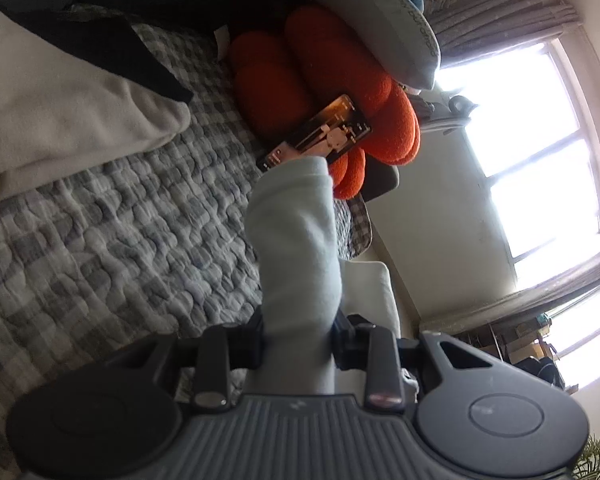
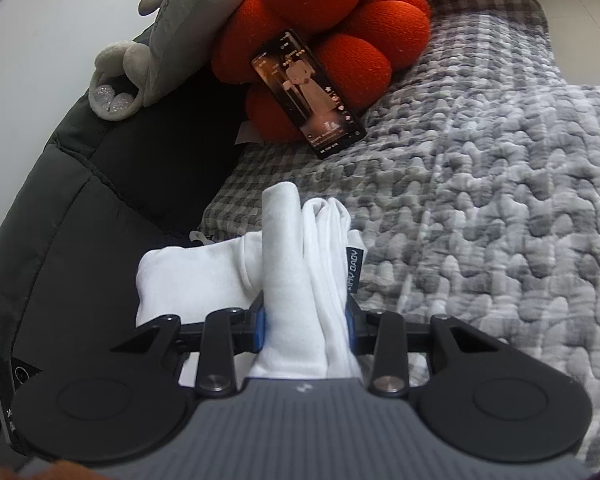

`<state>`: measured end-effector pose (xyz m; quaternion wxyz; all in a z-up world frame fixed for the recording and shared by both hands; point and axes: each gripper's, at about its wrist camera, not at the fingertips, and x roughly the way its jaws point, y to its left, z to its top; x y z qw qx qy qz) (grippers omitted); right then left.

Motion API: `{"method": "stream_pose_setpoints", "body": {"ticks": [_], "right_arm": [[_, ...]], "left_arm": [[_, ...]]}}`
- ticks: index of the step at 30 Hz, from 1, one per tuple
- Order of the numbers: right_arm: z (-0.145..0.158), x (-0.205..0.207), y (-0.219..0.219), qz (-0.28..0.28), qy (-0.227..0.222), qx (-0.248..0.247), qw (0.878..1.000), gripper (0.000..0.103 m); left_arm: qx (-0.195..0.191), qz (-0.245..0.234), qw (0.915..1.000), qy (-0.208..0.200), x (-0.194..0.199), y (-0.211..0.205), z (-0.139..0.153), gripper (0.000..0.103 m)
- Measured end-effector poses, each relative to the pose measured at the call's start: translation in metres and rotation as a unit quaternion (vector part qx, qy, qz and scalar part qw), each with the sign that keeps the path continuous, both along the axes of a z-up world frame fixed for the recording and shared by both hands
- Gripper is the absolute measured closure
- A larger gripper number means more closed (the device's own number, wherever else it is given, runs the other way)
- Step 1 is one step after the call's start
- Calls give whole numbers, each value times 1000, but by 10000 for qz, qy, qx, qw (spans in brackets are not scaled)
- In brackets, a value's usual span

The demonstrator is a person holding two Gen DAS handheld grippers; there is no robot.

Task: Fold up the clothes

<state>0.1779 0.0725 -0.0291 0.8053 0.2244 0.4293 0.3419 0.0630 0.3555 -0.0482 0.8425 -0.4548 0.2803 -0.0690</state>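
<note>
We see a grey checked quilt [image 2: 480, 200] with an orange plush cushion [image 2: 332, 40] propping a lit phone [image 2: 306, 92], and above the quilt both our left gripper [image 1: 298, 340] and right gripper [image 2: 306, 328] clamp bunched white garment [image 2: 292, 264].

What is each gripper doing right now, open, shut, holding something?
Left gripper: shut on bunched white garment.
Right gripper: shut on white garment, gathered in folds.

Checked quilt [image 1: 120, 240] on bed, bright window [image 1: 532, 152]
</note>
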Motion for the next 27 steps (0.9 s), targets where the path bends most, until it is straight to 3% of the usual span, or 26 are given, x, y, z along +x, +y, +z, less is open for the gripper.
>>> {"method": "stream_pose_setpoints", "body": {"ticks": [10, 20, 27], "right_arm": [[25, 28, 71, 668, -333, 96, 9972, 64], [54, 56, 161, 1421, -756, 151, 9868, 65], [60, 66, 222, 1898, -994, 61, 9768, 66]], "left_arm": [[-216, 593, 9963, -582, -11, 53, 7, 72], [-191, 1388, 9836, -1137, -30, 94, 9, 73], [-71, 1885, 9745, -1212, -39, 112, 3, 73]]}}
